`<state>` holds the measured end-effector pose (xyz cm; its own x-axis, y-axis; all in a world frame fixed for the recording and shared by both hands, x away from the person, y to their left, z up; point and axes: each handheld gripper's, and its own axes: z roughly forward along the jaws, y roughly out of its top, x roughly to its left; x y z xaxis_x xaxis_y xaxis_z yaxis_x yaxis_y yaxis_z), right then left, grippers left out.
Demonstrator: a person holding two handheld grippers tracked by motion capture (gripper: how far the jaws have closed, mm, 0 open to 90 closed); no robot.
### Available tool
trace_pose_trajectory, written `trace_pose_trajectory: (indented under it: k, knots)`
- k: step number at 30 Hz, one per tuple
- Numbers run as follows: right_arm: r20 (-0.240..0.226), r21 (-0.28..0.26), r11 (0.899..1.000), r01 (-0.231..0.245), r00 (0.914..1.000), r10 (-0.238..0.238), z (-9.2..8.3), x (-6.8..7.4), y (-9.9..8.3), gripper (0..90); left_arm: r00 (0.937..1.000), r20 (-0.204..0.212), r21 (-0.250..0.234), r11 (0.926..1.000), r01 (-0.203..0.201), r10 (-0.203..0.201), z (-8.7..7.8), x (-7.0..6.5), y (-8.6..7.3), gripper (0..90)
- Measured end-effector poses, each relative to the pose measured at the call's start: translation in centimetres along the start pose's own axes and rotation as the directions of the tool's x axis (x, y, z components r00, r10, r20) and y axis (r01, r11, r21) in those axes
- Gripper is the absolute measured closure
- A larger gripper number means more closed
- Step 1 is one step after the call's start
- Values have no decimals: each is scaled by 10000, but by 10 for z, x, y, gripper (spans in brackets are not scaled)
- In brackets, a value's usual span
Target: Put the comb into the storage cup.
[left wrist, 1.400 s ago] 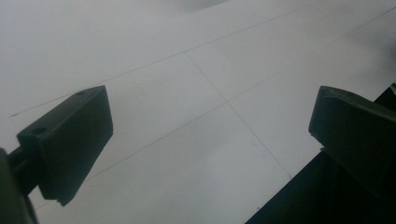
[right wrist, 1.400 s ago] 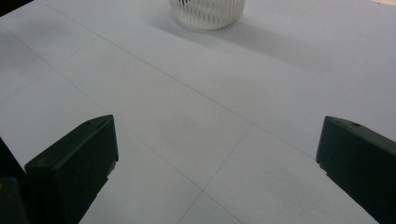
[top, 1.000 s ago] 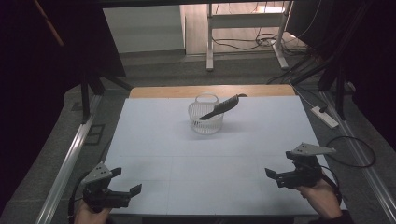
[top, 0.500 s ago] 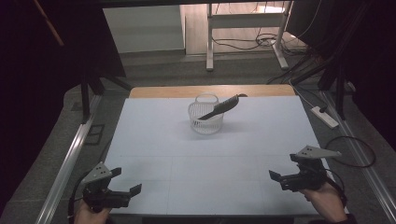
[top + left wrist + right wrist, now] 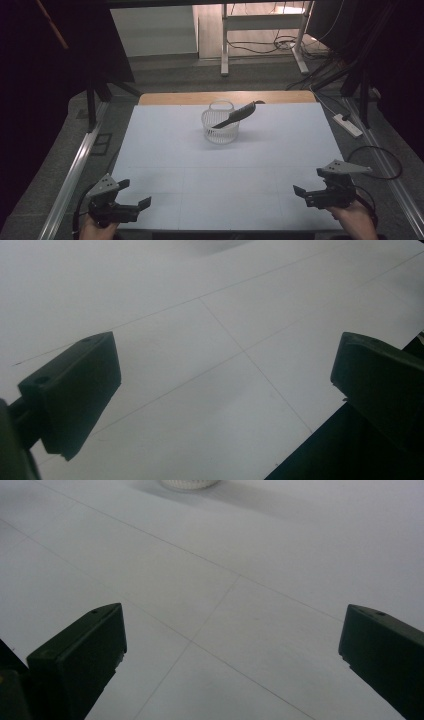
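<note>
White sheeting covers the table (image 5: 170,150), with faint seam lines crossing it and a strip of bare wood along the far edge. Dark floor, black drapes and metal stands with cables lie beyond it. Near the far middle of the table stands a small white basket (image 5: 220,127), upright, with a dark utensil (image 5: 238,114) leaning in it, its handle slanting up and out to the right over the rim. At the near left corner the left gripper (image 5: 134,194) rests low over the sheeting, jaws spread wide with nothing between them. At the near right the right gripper (image 5: 310,183) is likewise wide apart and empty. Both grippers sit well apart from the basket.
</note>
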<state>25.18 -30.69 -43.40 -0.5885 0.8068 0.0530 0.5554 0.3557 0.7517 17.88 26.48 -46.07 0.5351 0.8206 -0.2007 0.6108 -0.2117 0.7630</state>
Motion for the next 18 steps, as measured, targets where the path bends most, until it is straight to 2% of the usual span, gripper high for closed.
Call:
trace_pose_trajectory:
  k: [18]
  knots:
    - [407,44,9996,-278,9988,276,-13,-7,-12,0,9997,-230,-22,10000,-75,75,-2,1,-1,7]
